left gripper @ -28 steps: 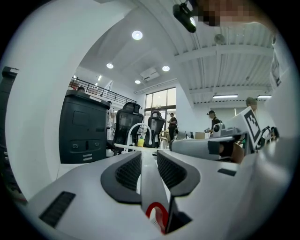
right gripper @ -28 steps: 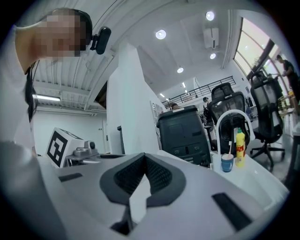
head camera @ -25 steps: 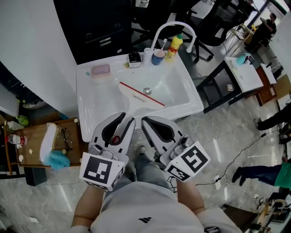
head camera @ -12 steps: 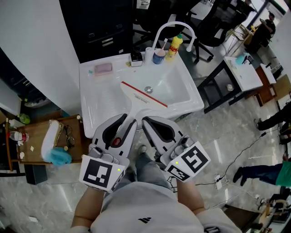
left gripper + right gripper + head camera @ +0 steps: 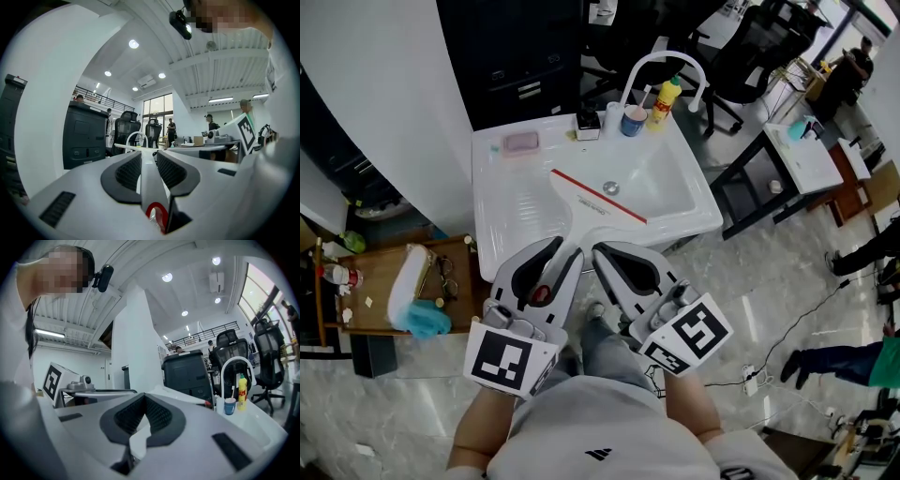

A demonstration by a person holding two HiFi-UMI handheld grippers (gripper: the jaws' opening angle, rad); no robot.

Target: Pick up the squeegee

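Flat red-edged squeegee [image 5: 595, 199] is held in glossy white sink [image 5: 492, 239]. On the sink's back rim, a thin stick is held in blue cup [image 5: 634, 121]. Left gripper [image 5: 565, 246] jaws are parted and empty. Right gripper [image 5: 600, 251] jaws are closed and empty.

Readable text: none | left cube [image 5: 511, 361] on left gripper [image 5: 564, 246]: black-and-white square marker, no characters | right cube [image 5: 686, 335] on right gripper [image 5: 609, 247]: same kind of marker | grey shirt [image 5: 581, 427]: small dark logo, no lettering | yellow bottle [image 5: 661, 98] label: too small to read

The squeegee [image 5: 592, 201] is white with a red blade edge. It lies on the white sink [image 5: 511, 220], its blade running diagonally beside the drain and its handle pointing toward the near rim.
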